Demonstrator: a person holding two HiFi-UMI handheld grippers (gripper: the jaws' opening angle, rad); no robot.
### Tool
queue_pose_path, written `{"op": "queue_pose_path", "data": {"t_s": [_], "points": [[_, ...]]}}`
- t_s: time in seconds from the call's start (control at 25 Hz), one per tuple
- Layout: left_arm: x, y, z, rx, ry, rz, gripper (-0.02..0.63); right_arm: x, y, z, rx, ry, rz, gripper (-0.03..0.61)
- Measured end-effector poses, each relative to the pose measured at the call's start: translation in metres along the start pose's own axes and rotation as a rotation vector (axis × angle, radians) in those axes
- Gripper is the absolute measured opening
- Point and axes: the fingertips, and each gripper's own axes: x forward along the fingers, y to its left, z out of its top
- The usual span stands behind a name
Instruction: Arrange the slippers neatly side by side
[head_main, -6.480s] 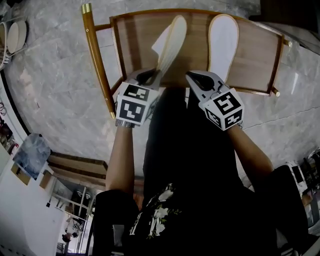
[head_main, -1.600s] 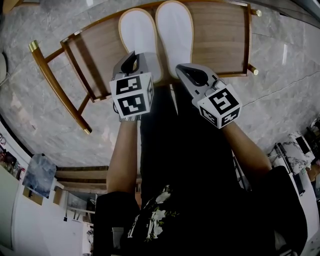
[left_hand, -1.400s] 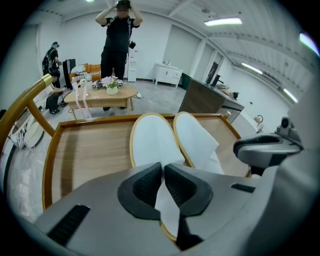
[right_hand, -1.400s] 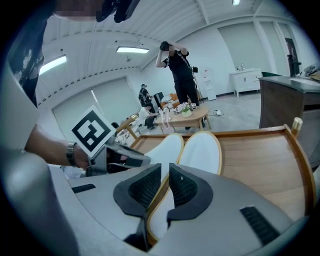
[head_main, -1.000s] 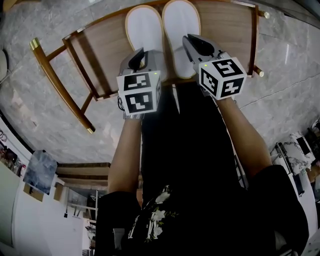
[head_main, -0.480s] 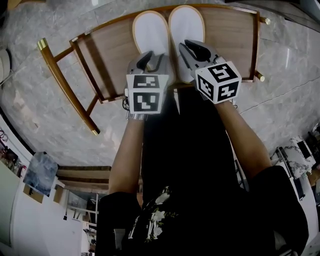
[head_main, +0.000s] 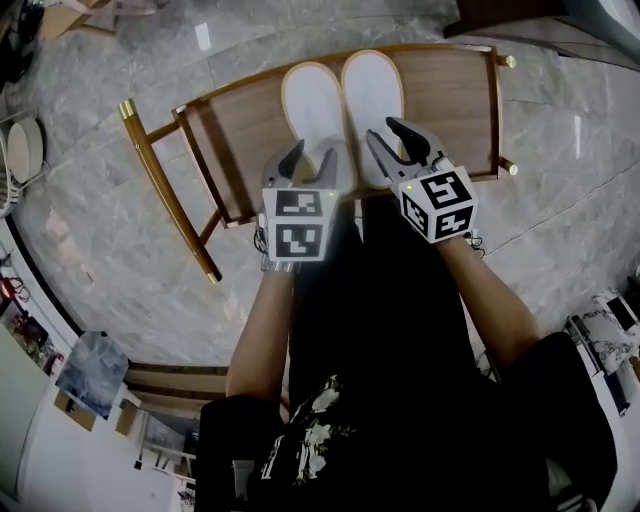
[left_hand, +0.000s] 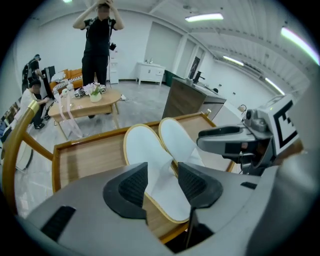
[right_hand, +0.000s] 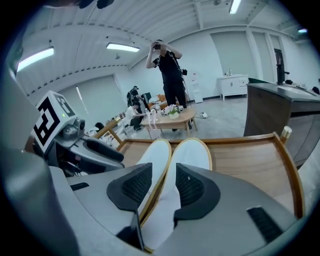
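Slippers: the left slipper (head_main: 310, 100) and the right slipper (head_main: 372, 85) are lying side by side, long edges touching and ends roughly level, both white with a tan rim.
Place: both are resting flat on the wooden tabletop (head_main: 450, 100), in its middle, inside the raised wooden rim.
Left claw (head_main: 312, 160): it is hanging released just above the near end of the left slipper; its jaws have just been opening.
Left gripper view: the left claw (left_hand: 162, 182) is showing its dark pads standing apart, with the left slipper (left_hand: 142, 145) in the gap and neither pad pressing on it.
Right claw (head_main: 392, 140): it is also hanging released, over the near end of the right slipper; its jaws have just been opening too.
Right gripper view: the right claw (right_hand: 157, 187) is holding its pads apart, and the seam between the left slipper (right_hand: 157, 152) and the right slipper (right_hand: 192, 152) is showing in the gap, unpinched.
Floor (head_main: 120, 90): grey marble tiles are spreading around the tabletop.
Background: a person (right_hand: 170, 75) is standing beyond a low table (right_hand: 167, 117).
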Motion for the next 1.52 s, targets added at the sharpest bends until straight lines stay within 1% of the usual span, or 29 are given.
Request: {"op": "queue_pose_path", "data": {"t_s": [0.08,0.16,0.24,0.32,0.36,0.44,0.48,0.52,0.56,0.64,0.72,0.8,0.92,1.04,1.12,1.32,1.52], "points": [[-0.017,0.002,0.007,0.015,-0.04,0.017,0.181,-0.011,0.003,0.002,-0.021,-0.011,-0.022,0.126],[-0.032,0.003,0.015,0.028,-0.081,0.035,0.174,-0.023,0.006,0.004,-0.037,-0.024,-0.048,0.053],[-0.044,0.005,0.021,0.026,-0.123,0.059,0.149,-0.034,0.01,0.009,-0.029,-0.051,-0.066,0.008],[-0.056,0.01,0.029,0.043,-0.169,0.104,0.107,-0.041,0.018,0.019,-0.015,-0.089,-0.063,0.0],[-0.063,0.013,0.032,0.075,-0.192,0.137,0.089,-0.043,0.023,0.025,-0.014,-0.106,-0.053,0.0],[-0.076,0.014,0.035,0.171,-0.227,0.206,0.028,-0.046,0.035,0.035,-0.027,-0.131,-0.024,0.0],[-0.082,0.012,0.035,0.204,-0.239,0.227,0.015,-0.049,0.041,0.041,-0.038,-0.141,-0.009,0.0],[-0.088,0.01,0.035,0.211,-0.25,0.234,0.008,-0.051,0.046,0.047,-0.05,-0.151,0.004,0.0],[-0.094,0.007,0.036,0.194,-0.263,0.233,0.005,-0.055,0.05,0.053,-0.063,-0.162,0.016,0.0],[-0.108,-0.001,0.042,0.128,-0.312,0.225,0.003,-0.069,0.055,0.067,-0.083,-0.191,0.036,0.0],[-0.126,-0.011,0.059,0.058,-0.402,0.222,0.003,-0.087,0.053,0.083,-0.101,-0.227,0.044,-0.001],[-0.146,-0.02,0.078,0.027,-0.494,0.231,0.003,-0.107,0.048,0.096,-0.112,-0.268,0.045,-0.002],[-0.175,-0.034,0.105,0.053,-0.603,0.277,0.003,-0.138,0.042,0.113,-0.139,-0.333,0.04,-0.002],[-0.2,-0.049,0.122,0.129,-0.69,0.355,0.003,-0.164,0.042,0.134,-0.193,-0.403,0.021,-0.002],[-0.213,-0.06,0.129,0.157,-0.732,0.39,0.003,-0.177,0.046,0.148,-0.243,-0.452,0.011,-0.002],[-0.241,-0.086,0.13,0.141,-0.798,0.414,0.003,-0.205,0.064,0.162,-0.345,-0.513,0.041,-0.002],[-0.258,-0.101,0.126,0.126,-0.844,0.432,0.003,-0.229,0.076,0.166,-0.357,-0.55,0.051,-0.002]]}}
